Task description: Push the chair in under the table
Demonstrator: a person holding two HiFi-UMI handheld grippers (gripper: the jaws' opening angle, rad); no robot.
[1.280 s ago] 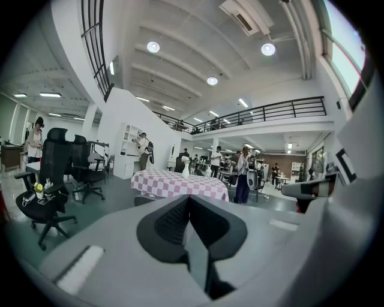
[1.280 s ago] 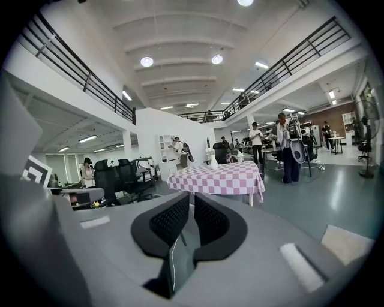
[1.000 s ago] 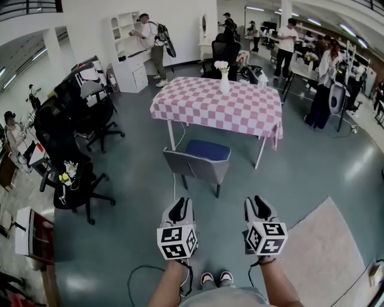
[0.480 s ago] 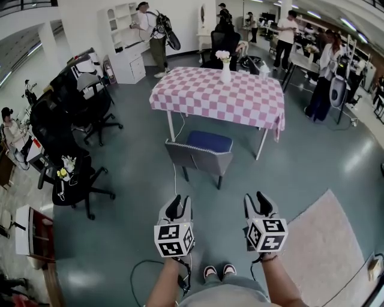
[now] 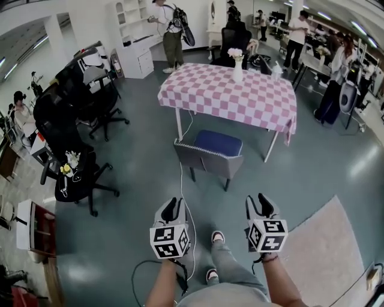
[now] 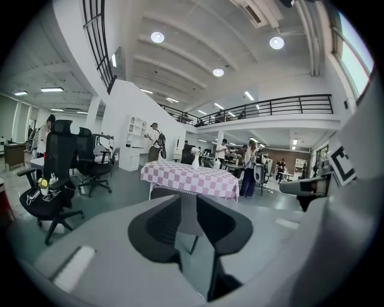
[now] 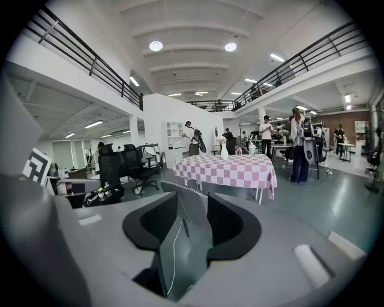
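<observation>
Grey-backed chair with a blue seat (image 5: 208, 160) stands just short of the pink-and-white checked table (image 5: 240, 102), its back turned to you, so the backrest is the surface to push. You hold both grippers side by side, well apart from it. Left gripper (image 5: 174, 208): jaws closing, nothing between them. Right gripper (image 5: 260, 205): jaws apart, empty.

We're in a big open-plan office: black swivel chairs (image 5: 60, 144), white shelves (image 5: 133, 18), mezzanine railings (image 6: 270, 107), people (image 5: 172, 27) milling around.
</observation>
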